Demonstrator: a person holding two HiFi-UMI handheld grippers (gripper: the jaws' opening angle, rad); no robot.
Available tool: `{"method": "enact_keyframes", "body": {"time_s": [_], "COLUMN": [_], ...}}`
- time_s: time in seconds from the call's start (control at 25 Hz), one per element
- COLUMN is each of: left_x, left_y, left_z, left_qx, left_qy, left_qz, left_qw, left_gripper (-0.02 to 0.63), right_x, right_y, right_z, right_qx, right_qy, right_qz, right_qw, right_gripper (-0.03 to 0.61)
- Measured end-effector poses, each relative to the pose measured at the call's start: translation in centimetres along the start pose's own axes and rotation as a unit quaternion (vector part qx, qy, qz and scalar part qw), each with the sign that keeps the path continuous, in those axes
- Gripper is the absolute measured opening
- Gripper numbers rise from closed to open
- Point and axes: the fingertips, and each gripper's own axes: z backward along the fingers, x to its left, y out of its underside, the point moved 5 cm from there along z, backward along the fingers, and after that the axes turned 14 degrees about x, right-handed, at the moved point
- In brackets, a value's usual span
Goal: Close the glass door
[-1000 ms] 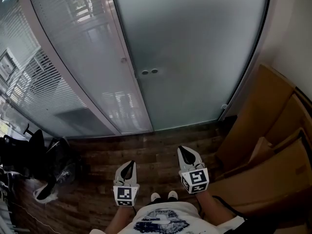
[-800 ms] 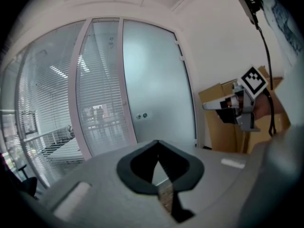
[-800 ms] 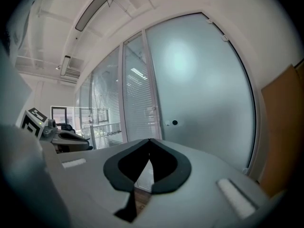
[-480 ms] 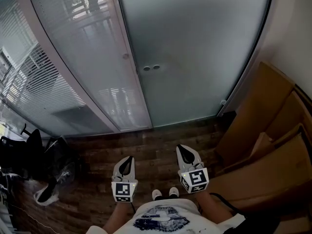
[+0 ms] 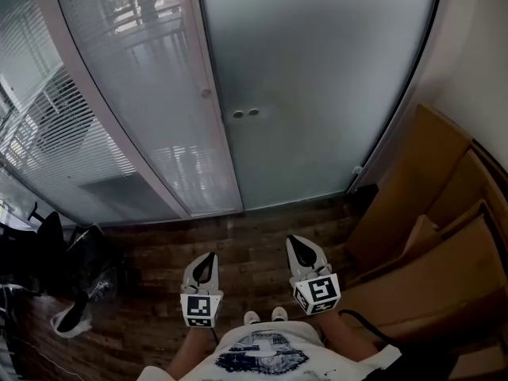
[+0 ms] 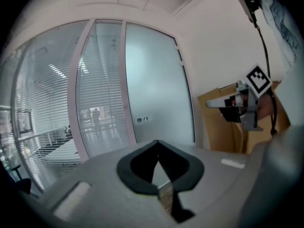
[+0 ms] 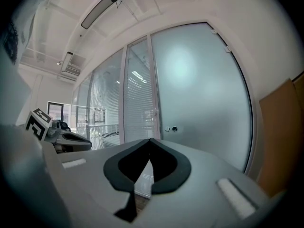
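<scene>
**Glass door** [image 5: 317,86]: we list one frosted panel, upright. Its left edge lies against the white post of the blind-backed glass panel [image 5: 135,94] and its right edge against the frame by the wall. We see no gap on either side.

**Progress:** we judge the door already closed. We cannot tell whether it is latched. At most a confirming push is left.

**Round fittings** [image 5: 245,113]: a pair, set near the door's left edge.

**Left gripper** [image 5: 206,262]: jaws together at the tips, with nothing between them.

**Right gripper** [image 5: 300,248]: jaws likewise together and empty.

**Relation:** both grippers are held low, close to our body, and point toward the door. The door stands well apart from them across a strip of wooden floor [image 5: 246,228], and neither gripper touches it. The fittings line up roughly between the two grippers.

**Cardboard** [image 5: 429,205]: stacked to the right of the door.
</scene>
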Motion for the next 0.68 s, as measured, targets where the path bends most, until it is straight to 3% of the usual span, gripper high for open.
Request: {"method": "enact_keyframes", "body": {"time_s": [0.68], "left_x": [0.6], "left_y": [0.6], "left_z": [1.3], "left_qx": [0.008], "left_qy": [-0.001], "left_qz": [-0.001], "left_qw": [1.0], "left_gripper": [0.0], "right_x": [1.2], "right_y": [0.2], "right_z": [0.2], "right_qx": [0.0], "right_qy": [0.002], "right_qz": [-0.011], "right_qw": [1.0], "right_gripper": [0.007]}}
